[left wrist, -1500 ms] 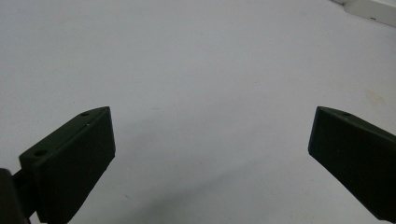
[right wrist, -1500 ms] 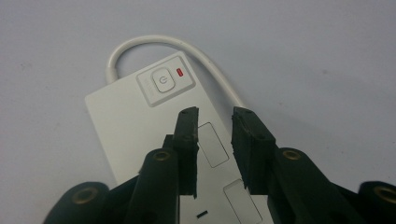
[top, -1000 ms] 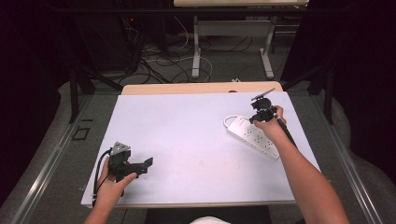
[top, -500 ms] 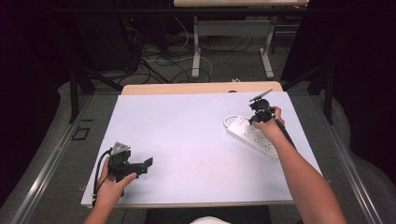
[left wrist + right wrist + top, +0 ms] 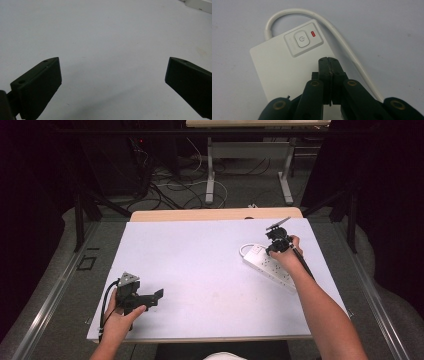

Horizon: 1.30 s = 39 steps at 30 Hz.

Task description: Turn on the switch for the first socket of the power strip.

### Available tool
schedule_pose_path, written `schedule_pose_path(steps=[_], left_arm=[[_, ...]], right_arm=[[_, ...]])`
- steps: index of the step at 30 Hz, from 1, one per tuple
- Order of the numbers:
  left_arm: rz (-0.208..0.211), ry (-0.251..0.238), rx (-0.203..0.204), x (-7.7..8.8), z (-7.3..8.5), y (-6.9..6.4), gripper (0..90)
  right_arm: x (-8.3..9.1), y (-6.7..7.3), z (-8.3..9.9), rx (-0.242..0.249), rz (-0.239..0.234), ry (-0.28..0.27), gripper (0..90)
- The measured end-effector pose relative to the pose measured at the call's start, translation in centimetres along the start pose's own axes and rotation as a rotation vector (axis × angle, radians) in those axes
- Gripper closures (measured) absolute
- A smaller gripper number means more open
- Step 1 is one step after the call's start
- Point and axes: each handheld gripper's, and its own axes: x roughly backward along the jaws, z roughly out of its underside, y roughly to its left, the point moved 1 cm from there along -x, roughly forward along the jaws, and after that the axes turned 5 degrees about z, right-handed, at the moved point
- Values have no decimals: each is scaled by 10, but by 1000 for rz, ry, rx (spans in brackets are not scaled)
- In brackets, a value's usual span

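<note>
A white power strip (image 5: 270,268) is lying at the right side of the white table top (image 5: 200,270), set at a slant, its switch end towards the far edge and its white cord (image 5: 245,249) looping out from that end; the right gripper (image 5: 278,241) is hovering over that switch end, held in the person's right hand (image 5: 287,257); in the right gripper view its two black jaws are pressed flat together with nothing between them, having just finished closing, and their joined tip (image 5: 328,61) is sitting over the strip's white casing (image 5: 277,65), just short of the power button (image 5: 301,39); a small red light (image 5: 313,33) is glowing beside that button; whether the tip is touching the casing I cannot tell.

The left gripper (image 5: 145,296) is resting low near the front left corner of the table, well apart from the strip, held in the left hand (image 5: 120,317); in the left gripper view its jaws are standing wide apart over bare table, gripping nothing, with a corner of the strip (image 5: 200,5) showing at the top right.
</note>
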Motion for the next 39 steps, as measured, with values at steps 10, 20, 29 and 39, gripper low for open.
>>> schedule_pose_path(steps=[10,20,29,39], left_arm=[[6,12,-8,1,0,0,6],[7,12,-9,1,0,0,6],[-1,-10,-2,0,0,0,6],[2,-1,-2,0,0,0,6]], right_arm=[[0,-2,2,6,-8,-18,900],[0,0,2,-9,4,-12,900],[-4,2,3,22,2,-39,900],[-4,2,3,19,1,-42,900]])
